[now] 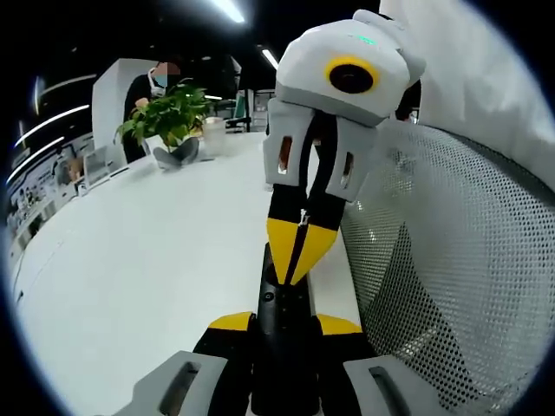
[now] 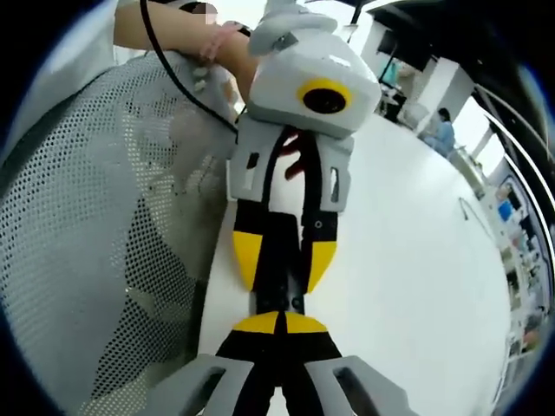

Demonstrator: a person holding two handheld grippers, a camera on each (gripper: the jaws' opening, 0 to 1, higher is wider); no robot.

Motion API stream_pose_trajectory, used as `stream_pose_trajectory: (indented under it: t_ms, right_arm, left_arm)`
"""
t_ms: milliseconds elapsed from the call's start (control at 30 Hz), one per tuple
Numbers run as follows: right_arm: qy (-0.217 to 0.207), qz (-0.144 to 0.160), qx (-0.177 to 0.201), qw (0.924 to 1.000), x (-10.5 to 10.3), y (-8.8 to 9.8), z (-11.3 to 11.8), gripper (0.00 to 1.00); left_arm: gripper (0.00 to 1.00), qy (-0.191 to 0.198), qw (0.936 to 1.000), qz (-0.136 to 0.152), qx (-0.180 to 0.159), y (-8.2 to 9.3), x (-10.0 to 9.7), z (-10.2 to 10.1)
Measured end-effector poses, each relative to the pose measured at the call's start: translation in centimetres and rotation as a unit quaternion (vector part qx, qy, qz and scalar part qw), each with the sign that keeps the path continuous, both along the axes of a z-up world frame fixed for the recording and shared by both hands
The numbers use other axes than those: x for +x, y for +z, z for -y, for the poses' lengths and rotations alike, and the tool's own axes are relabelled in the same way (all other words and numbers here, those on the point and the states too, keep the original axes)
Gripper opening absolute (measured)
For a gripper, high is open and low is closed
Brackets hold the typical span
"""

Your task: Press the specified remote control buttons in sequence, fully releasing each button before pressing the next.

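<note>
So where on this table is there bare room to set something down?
The white table is bare between the potted plant and the left gripper. Crowded: the near edge, where both grippers meet on the black remote beside the mesh chair back.

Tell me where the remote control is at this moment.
The remote control lies clamped between the left hand-held gripper, low in the left gripper view, with the right hand-held gripper touching its far end.

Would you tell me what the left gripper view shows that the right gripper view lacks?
Left gripper view: a potted plant at the table's far end.
Right gripper view: a person's hand behind the left gripper, and a black cable.
Both: the white table, the mesh chair back, and the remote clamped by the left gripper, with the shut right gripper over it.
</note>
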State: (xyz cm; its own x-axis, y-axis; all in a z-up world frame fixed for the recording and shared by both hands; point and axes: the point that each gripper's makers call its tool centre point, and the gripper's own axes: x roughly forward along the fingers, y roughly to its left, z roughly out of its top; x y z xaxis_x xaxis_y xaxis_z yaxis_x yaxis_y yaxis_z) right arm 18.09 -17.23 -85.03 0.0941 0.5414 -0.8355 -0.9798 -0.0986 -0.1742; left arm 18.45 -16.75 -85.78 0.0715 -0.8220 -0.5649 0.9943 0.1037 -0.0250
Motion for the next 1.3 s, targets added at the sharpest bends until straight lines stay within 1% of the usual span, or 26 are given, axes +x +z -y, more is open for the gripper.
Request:
stream_pose_trajectory:
  t_ms: [200,300,333,367,400,500,533,600,633,700,767,800,933,1033,1133,1267,1300]
  right_arm:
    - [-0.011,-0.012,-0.011,0.9998,0.1,-0.2,0.0,0.0]
    - [-0.015,-0.038,-0.024,0.9989,0.3,-0.3,0.0,0.0]
    - [-0.031,-0.06,-0.028,0.9973,0.2,-0.3,0.1,0.0]
    - [-0.026,-0.056,-0.027,0.9977,0.5,-0.3,0.0,0.0]
    - [-0.027,-0.061,-0.026,0.9974,0.5,-0.3,0.1,0.0]
    - [-0.021,-0.057,-0.022,0.9979,0.2,-0.3,0.2,0.0]
    - [-0.022,-0.06,-0.019,0.9978,0.3,-0.3,0.2,0.0]
    - [-0.045,-0.087,-0.007,0.9952,0.3,-0.2,0.1,0.0]
    - [-0.049,-0.095,-0.002,0.9943,0.3,-0.2,0.1,0.0]
    - [-0.042,-0.099,0.007,0.9942,0.4,-0.1,0.2,0.0]
    - [-0.051,-0.106,0.013,0.993,0.4,-0.1,0.3,0.0]
    - [-0.056,-0.107,0.012,0.9926,0.4,-0.1,0.4,0.0]
    - [-0.053,-0.089,-0.002,0.9946,0.5,-0.2,1.1,0.0]
    - [-0.049,-0.085,-0.003,0.9951,0.5,-0.2,1.1,0.0]
    - [-0.043,-0.079,-0.016,0.9958,0.4,-0.2,1.1,0.0]
    - [-0.028,-0.063,-0.049,0.9964,0.4,-0.4,1.0,0.0]
    - [-0.033,-0.064,-0.06,0.9956,0.4,-0.4,1.0,0.0]
  left_arm:
    - [0.26,0.001,1.0,-0.001,-0.001,0.0,0.0,0.0]
    - [0.26,0.001,1.0,-0.002,-0.001,0.0,0.1,0.0]
    - [0.26,0.001,1.0,-0.002,-0.001,0.0,0.1,0.0]
    - [0.26,0.002,1.0,-0.002,-0.002,0.0,0.1,0.0]
    - [0.26,0.003,1.0,-0.003,-0.002,0.0,0.1,0.0]
    - [0.26,0.004,1.0,-0.003,-0.003,0.0,0.1,0.0]
    - [0.26,0.004,1.0,-0.003,-0.003,0.0,0.1,0.0]
    - [0.26,0.004,1.0,-0.003,-0.004,0.0,0.1,0.0]
    - [0.26,0.003,1.0,-0.002,-0.003,0.0,0.1,0.0]
    - [0.26,0.003,1.0,-0.004,-0.005,0.0,0.1,0.0]
    - [0.26,0.005,0.9999,-0.006,-0.007,0.0,0.1,0.0]
    - [0.26,0.005,0.9999,-0.006,-0.007,0.0,0.1,0.0]
    - [0.26,0.009,0.9998,-0.012,-0.012,0.0,0.1,0.0]
    - [0.26,0.01,0.9998,-0.013,-0.013,0.0,0.1,0.0]
    - [0.26,0.011,0.9998,-0.014,-0.014,0.0,0.1,0.1]
    - [0.26,0.013,0.9997,-0.016,-0.016,0.0,0.1,0.0]
    - [0.26,0.013,0.9997,-0.017,-0.015,0.0,0.1,0.0]
